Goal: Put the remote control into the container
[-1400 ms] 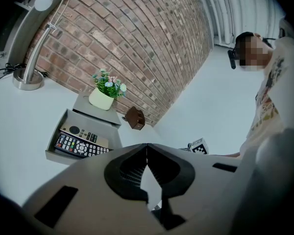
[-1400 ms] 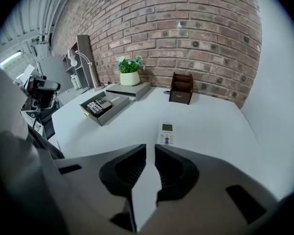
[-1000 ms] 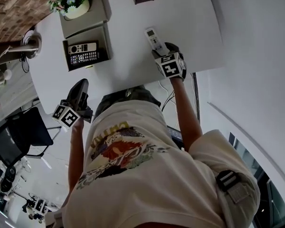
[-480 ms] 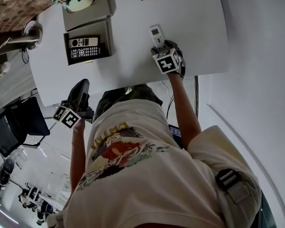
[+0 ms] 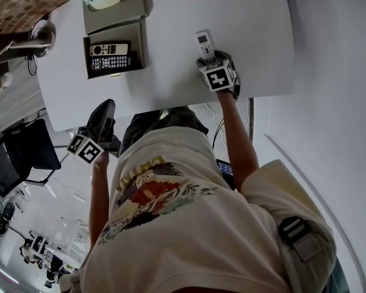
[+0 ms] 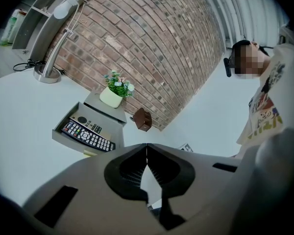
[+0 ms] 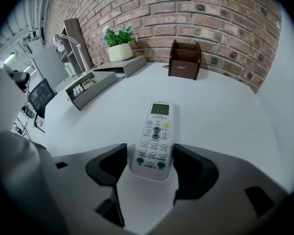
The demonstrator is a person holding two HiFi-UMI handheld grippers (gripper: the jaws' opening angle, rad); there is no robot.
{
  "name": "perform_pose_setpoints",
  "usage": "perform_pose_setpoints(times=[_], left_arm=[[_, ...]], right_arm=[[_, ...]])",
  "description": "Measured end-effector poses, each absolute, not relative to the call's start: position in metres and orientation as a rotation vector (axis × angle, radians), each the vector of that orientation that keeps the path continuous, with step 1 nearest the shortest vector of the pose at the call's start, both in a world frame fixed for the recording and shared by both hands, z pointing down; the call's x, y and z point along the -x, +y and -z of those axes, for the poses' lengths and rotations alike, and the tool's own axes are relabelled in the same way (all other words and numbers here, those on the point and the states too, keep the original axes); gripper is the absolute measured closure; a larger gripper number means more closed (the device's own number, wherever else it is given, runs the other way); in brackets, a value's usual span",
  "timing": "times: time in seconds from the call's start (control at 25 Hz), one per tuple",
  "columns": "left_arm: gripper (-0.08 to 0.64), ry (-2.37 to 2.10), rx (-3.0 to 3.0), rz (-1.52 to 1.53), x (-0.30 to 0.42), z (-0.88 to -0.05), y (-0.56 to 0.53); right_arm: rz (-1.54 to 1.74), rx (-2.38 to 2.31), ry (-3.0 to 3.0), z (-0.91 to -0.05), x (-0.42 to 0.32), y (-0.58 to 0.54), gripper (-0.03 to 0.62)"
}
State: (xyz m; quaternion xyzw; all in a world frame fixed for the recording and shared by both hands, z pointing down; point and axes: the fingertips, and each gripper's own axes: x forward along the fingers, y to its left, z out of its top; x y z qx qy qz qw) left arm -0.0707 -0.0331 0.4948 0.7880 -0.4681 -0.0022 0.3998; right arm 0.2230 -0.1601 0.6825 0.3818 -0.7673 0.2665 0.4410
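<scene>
Left gripper [image 5: 105, 110] is held off the near edge of the white tabletop [image 5: 171, 84], beside the person's torso, jaws pressed together on nothing. The right forearm is outstretched; the right gripper [image 7: 150, 156] tilts steeply down. Its jaws have just been opening and stand wide astride the near end of the white push-button remote control [image 7: 155, 131], which lies flat on the table, pads clear of it. Farther left, well apart, sits the grey open-topped rectangular container [image 5: 141, 41], holding two other remotes.
</scene>
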Motion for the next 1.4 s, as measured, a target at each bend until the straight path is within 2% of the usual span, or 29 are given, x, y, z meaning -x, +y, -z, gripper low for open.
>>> perform_pose_setpoints(times=[0.28, 0.64, 0.8, 1.4], left_arm=[[0.555, -1.190, -1.994, 0.059, 0.078, -0.493, -0.030], [0.555, -1.205, -2.002, 0.127, 0.084, -0.486, -0.034], [0.554, -1.209, -2.033, 0.068, 0.082, -0.478, -0.034], [0.554, -1.270, -2.006, 0.236, 0.116, -0.475, -0.025]], right_arm=[[-0.672, -0.981, -1.873, -0.680, -0.225, -0.163, 0.336], [-0.690, -0.983, -1.863, -0.668, -0.228, -0.172, 0.341], [-0.681, -0.988, -1.859, -0.656, -0.226, -0.176, 0.341], [-0.526, -0.763, -2.022, -0.601, -0.115, -0.199, 0.342]])
